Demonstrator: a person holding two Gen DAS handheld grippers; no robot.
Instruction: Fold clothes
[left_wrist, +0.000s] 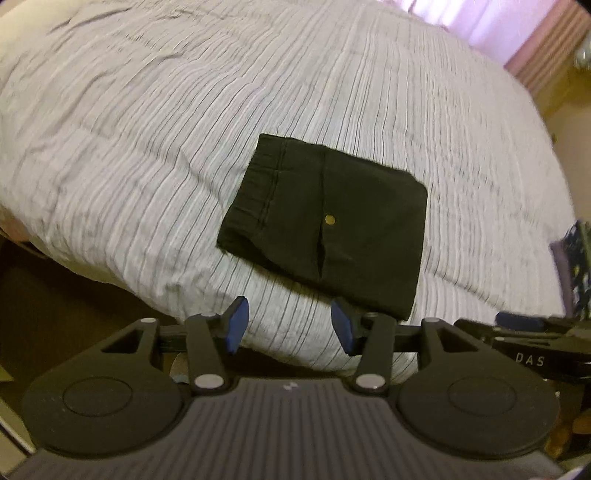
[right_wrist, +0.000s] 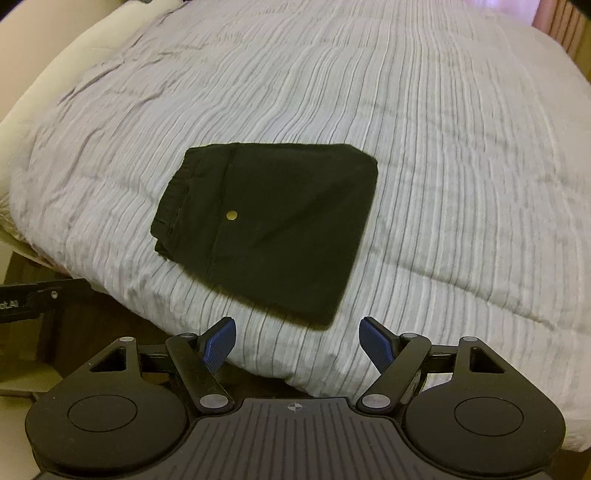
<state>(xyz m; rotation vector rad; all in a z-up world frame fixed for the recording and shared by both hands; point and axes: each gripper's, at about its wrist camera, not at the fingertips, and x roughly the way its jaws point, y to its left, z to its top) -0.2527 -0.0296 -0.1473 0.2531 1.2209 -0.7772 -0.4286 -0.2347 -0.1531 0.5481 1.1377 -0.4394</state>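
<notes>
A black garment (left_wrist: 325, 221), folded into a compact rectangle with a small brass button on top, lies flat on the striped grey bedspread (left_wrist: 147, 129) near the bed's front edge. It also shows in the right wrist view (right_wrist: 273, 225). My left gripper (left_wrist: 288, 325) is open and empty, hovering just short of the garment's near edge. My right gripper (right_wrist: 297, 343) is open and empty, a little back from the garment's near corner. Part of the right gripper's body (left_wrist: 532, 343) shows at the right edge of the left wrist view.
The bedspread (right_wrist: 443, 166) covers the whole bed. A pale headboard or pillow (right_wrist: 62, 66) is at the far left. Pink curtains (left_wrist: 480, 22) hang beyond the bed. Dark floor (left_wrist: 55, 295) lies below the bed's front edge.
</notes>
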